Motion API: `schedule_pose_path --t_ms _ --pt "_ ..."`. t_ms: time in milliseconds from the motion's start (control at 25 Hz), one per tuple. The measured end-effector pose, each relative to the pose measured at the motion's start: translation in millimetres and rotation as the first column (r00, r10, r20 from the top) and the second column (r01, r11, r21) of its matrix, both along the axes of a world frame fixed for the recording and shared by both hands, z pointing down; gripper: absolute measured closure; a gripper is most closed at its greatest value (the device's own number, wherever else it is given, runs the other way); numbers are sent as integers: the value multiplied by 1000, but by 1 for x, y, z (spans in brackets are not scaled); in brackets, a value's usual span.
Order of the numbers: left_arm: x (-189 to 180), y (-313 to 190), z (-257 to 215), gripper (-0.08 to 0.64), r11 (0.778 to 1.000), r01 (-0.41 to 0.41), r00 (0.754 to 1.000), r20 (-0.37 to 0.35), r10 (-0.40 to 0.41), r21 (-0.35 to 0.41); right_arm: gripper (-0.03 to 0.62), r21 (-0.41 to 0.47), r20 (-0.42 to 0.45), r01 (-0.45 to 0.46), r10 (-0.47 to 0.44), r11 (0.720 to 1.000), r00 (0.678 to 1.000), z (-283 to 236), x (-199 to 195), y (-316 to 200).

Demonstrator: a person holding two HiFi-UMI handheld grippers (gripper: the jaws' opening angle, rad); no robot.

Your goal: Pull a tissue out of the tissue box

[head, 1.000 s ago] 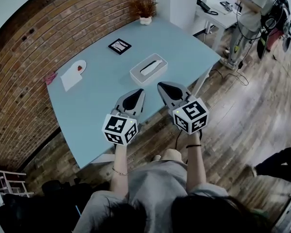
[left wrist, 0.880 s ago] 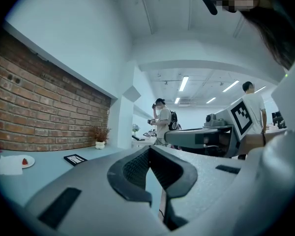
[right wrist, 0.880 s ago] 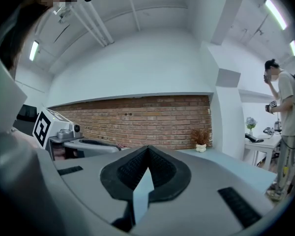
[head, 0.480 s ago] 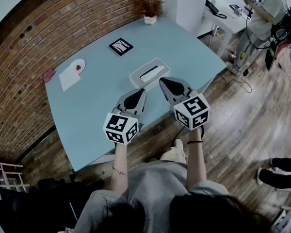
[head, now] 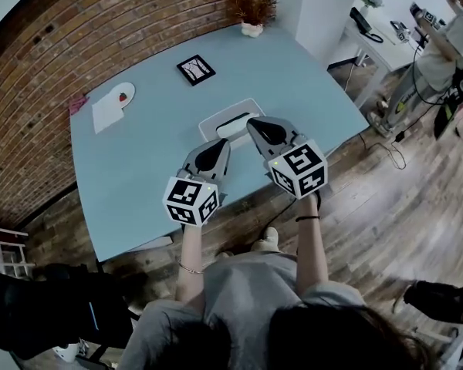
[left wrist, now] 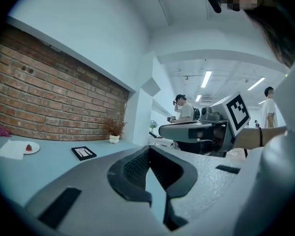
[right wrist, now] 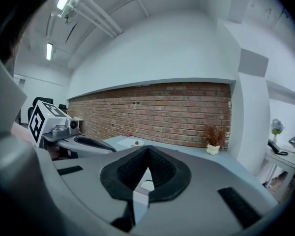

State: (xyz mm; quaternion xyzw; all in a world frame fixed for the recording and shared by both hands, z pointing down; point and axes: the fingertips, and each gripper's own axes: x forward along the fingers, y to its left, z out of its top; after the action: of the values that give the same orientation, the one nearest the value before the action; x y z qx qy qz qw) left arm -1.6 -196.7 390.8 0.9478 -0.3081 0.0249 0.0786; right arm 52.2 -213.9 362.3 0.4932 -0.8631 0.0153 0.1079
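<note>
A white tissue box lies flat in the middle of the light blue table, with a tissue showing in its top slot. My right gripper is shut and empty, and its tip is over the box's right end. My left gripper is also shut and empty, just short of the box's near edge. In the left gripper view the jaws meet at the tip, with the right gripper alongside. In the right gripper view the jaws are closed, and the left gripper shows at the left.
A black framed picture and a small potted plant stand further back on the table. A sheet of paper and a small plate lie at the far left. A brick wall borders the table. A person stands by a white desk at the right.
Both grippers have moved forward over the table towards the tissue box. The right tip has gone from short of the box to over its right end. Both stayed shut.
</note>
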Motion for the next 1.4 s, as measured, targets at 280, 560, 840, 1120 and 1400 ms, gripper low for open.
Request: schedule_pose_path --t_ms 280,560,840,1120,1400 --pt "12 -11 18 557 992 115 993 0 -115 -47 592 -63 -57 107 -110 992 992 28 15 -17" --pt "24 -15 35 557 972 218 976 12 -217 -90 592 -127 -159 217 -236 968 959 57 32 -27" --pt "25 -21 50 557 962 236 972 44 -233 -136 592 -174 -250 281 -319 944 914 74 32 -47" --pt "24 -32 70 557 957 228 973 72 -219 -179 592 -218 -319 318 -375 923 870 95 24 -58" --pt "19 -35 91 557 941 233 972 55 -226 -247 591 -283 -402 329 -423 901 812 126 20 -64"
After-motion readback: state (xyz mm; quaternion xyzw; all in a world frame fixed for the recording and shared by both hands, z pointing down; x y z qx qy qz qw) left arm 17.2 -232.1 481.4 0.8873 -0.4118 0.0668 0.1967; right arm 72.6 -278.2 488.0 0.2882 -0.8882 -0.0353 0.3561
